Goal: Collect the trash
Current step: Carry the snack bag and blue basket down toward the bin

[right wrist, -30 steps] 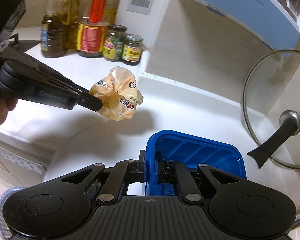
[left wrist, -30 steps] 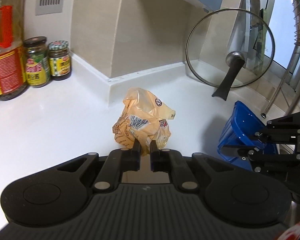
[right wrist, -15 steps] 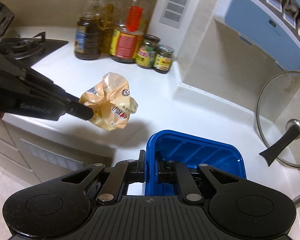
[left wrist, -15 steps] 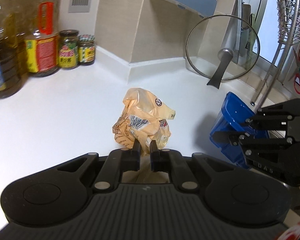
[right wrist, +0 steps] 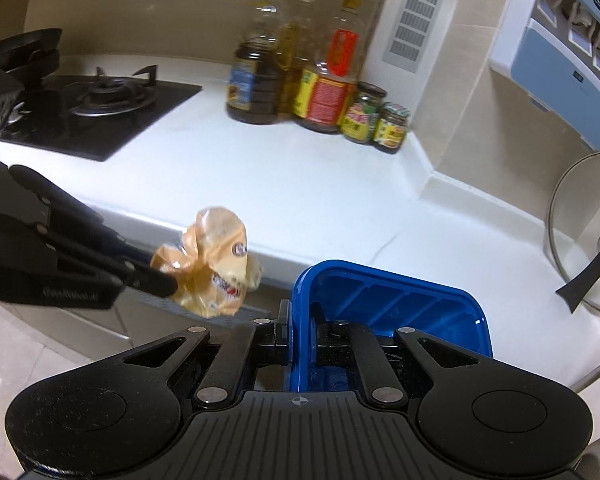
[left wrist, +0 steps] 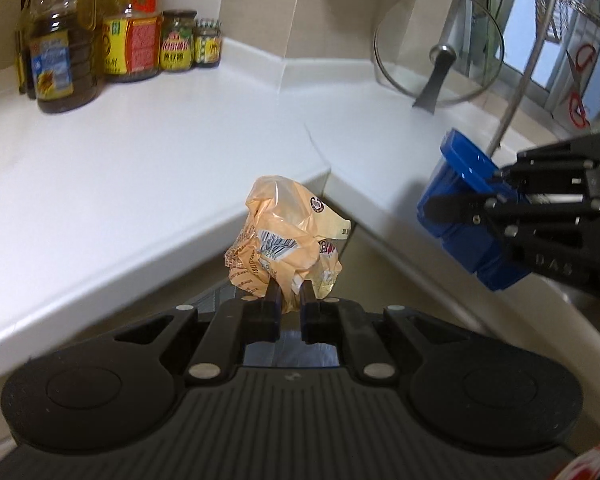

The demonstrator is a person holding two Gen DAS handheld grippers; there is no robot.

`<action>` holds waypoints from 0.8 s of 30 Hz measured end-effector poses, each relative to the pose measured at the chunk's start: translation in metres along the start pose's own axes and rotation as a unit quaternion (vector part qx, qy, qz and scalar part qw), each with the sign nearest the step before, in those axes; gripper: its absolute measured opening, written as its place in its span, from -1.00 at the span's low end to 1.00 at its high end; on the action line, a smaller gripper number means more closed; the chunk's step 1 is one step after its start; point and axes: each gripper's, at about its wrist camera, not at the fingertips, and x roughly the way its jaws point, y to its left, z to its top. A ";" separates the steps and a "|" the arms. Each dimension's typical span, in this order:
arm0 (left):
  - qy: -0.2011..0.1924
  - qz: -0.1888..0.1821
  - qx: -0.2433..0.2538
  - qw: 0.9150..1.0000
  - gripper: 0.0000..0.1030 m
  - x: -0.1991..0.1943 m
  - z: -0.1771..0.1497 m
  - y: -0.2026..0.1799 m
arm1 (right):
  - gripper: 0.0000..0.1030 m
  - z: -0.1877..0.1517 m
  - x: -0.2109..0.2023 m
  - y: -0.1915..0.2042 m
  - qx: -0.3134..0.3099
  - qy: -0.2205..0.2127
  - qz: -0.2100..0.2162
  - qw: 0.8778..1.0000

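1. Your left claw (left wrist: 286, 300) is clamped on the wrapper (left wrist: 286, 236), a crumpled orange plastic ball. The fingers pinch its lower part, and the rest of the ball stands up in front of the fingertips.

2. Your right claw (right wrist: 300, 332) is clamped on the near wall of the blue box (right wrist: 400, 300). The box opens upward and toward the tabletop (right wrist: 300, 184), and I see only ribs inside it; the bottom is partly hidden.

3. Both things are in the air, not resting. In the left view the wrapper hangs just off the corner edge of the tabletop (left wrist: 140, 168), with the cabinet front and a dark opening below it.

4. The relation that matters: seen from the right wrist, the wrapper (right wrist: 212, 268) lies to the left of the box, near its left rim but not touching it, and at about the height of that rim. Seen from the left wrist, the box (left wrist: 464, 208) lies to the right of the wrapper, well apart.

5. The wrapper has no clear long axis; it is a rough ball, so its turning is not important, I think.

6. My judgement: if the box is the collector, you must bring the wrapper to the right, over the open mouth, or slide the box under it. The left hand carries the lighter thing, so moving it seems easier.

7. A risk I guess: the wrapper is light and can spring off the rim if you let it go too early.
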 end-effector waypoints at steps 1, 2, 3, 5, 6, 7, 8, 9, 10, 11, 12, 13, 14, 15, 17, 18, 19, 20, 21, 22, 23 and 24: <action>0.003 -0.001 0.000 1.000 -0.86 -0.003 -0.006 0.001 | -0.85 -0.001 -0.002 0.007 0.000 0.001 0.002 1.000; 0.006 -0.002 0.002 1.000 -0.86 -0.006 -0.011 0.001 | -0.85 -0.002 -0.003 0.013 0.001 0.002 0.003 1.000; 0.009 -0.003 0.002 1.000 -0.86 -0.008 -0.016 0.002 | -0.85 -0.004 -0.005 0.019 0.003 0.003 0.004 1.000; 0.014 -0.003 0.005 1.000 -0.86 -0.012 -0.026 0.003 | -0.85 -0.007 -0.008 0.031 0.008 0.007 0.006 1.000; 0.017 -0.004 0.004 1.000 -0.86 -0.013 -0.031 0.004 | -0.86 -0.008 -0.008 0.037 0.011 0.010 0.006 1.000; 0.021 -0.006 0.002 1.000 -0.86 -0.014 -0.035 0.005 | -0.86 -0.010 -0.009 0.041 0.013 0.013 0.007 1.000; 0.025 -0.008 0.002 1.000 -0.86 -0.014 -0.039 0.006 | -0.86 -0.012 -0.010 0.045 0.016 0.016 0.008 1.000; 0.028 -0.008 0.003 1.000 -0.86 -0.014 -0.042 0.006 | -0.86 -0.014 -0.010 0.050 0.018 0.019 0.010 1.000; 0.032 -0.009 0.002 0.999 -0.86 -0.014 -0.046 0.007 | -0.86 -0.017 -0.009 0.053 0.020 0.022 0.012 0.999; 0.036 -0.010 0.000 0.999 -0.86 -0.012 -0.049 0.008 | -0.86 -0.020 -0.008 0.056 0.022 0.025 0.014 0.999; 0.041 -0.011 -0.002 0.999 -0.86 -0.011 -0.053 0.009 | -0.86 -0.023 -0.006 0.059 0.024 0.030 0.015 0.999; 0.045 -0.012 -0.003 0.999 -0.86 -0.009 -0.056 0.008 | -0.85 -0.026 -0.005 0.060 0.026 0.033 0.018 0.999; 0.049 -0.012 -0.004 0.999 -0.86 -0.007 -0.059 0.008 | -0.86 -0.029 -0.004 0.061 0.029 0.037 0.021 0.999; 0.053 -0.014 -0.007 0.998 -0.86 -0.004 -0.061 0.009 | -0.86 -0.032 -0.003 0.062 0.033 0.040 0.024 0.998; 0.063 -0.015 -0.015 0.998 -0.86 0.003 -0.067 0.011 | -0.86 -0.037 0.002 0.062 0.041 0.046 0.028 0.998; 0.067 -0.014 -0.018 0.997 -0.86 0.006 -0.069 0.011 | -0.86 -0.040 0.003 0.061 0.044 0.049 0.030 0.997; 0.070 -0.013 -0.020 0.997 -0.86 0.010 -0.072 0.012 | -0.86 -0.043 0.005 0.061 0.046 0.052 0.031 0.997; 0.074 -0.013 -0.021 0.997 -0.86 0.013 -0.074 0.013 | -0.86 -0.045 0.007 0.061 0.047 0.054 0.033 0.997; 0.078 -0.013 -0.021 0.997 -0.86 0.017 -0.076 0.014 | -0.86 -0.047 0.009 0.060 0.047 0.057 0.034 0.997; 0.082 -0.013 -0.021 0.996 -0.86 0.021 -0.078 0.014 | -0.86 -0.050 0.011 0.060 0.048 0.060 0.036 0.996; 0.084 -0.014 -0.022 0.996 -0.86 0.025 -0.080 0.015 | -0.86 -0.052 0.013 0.059 0.048 0.063 0.038 0.996; 0.088 -0.014 -0.023 0.996 -0.86 0.030 -0.082 0.015 | -0.85 -0.054 0.015 0.059 0.049 0.065 0.039 0.996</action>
